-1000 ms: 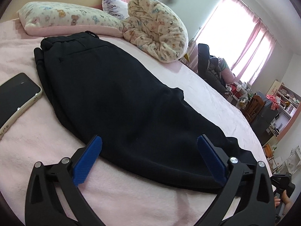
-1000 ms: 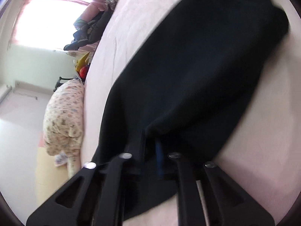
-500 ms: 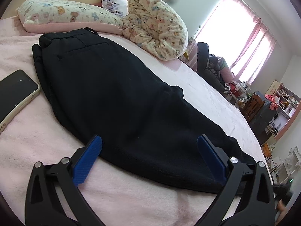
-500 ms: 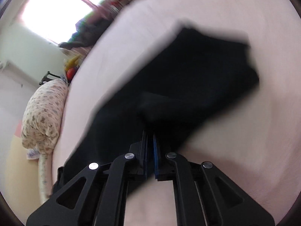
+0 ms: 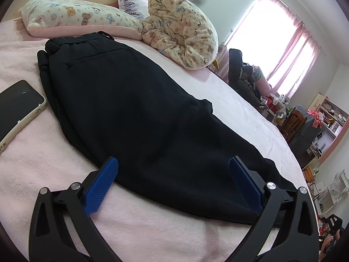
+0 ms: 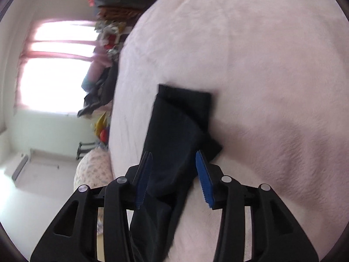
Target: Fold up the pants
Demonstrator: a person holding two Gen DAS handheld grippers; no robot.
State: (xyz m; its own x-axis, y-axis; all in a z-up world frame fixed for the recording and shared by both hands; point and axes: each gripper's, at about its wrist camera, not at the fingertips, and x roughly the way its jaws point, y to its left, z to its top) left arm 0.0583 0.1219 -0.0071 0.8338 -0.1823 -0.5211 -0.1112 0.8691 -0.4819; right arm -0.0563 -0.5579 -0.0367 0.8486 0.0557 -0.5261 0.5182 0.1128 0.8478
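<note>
Scene: black pants [image 5: 135, 109] lie lengthwise on a pink bed [image 5: 43, 166], waistband toward the pillows [image 5: 72, 17] at 11 o'clock in the left wrist view, legs running out toward 4 o'clock.
Left gripper [image 5: 172, 183]: fingers spread wide, empty, poised over the near edge of the cloth and touching nothing.
Right gripper [image 6: 174, 176]: fingers have just been opening; the leg ends [image 6: 183, 109] lie between them, the pads apparently clear of the cloth.
Progress: legs laid one on the other; by the look of it the crosswise fold is not yet made.
Risk: the hems sit uneven at 1 o'clock in the right wrist view, so a fold from here could set crooked; a one-layer grip would drag the legs apart.
Also at risk: a phone [image 5: 15, 109] just beside the waistband at 9 o'clock could be nudged or covered.
Writing: none legible; no brand can be read on the pants or the phone.
</note>
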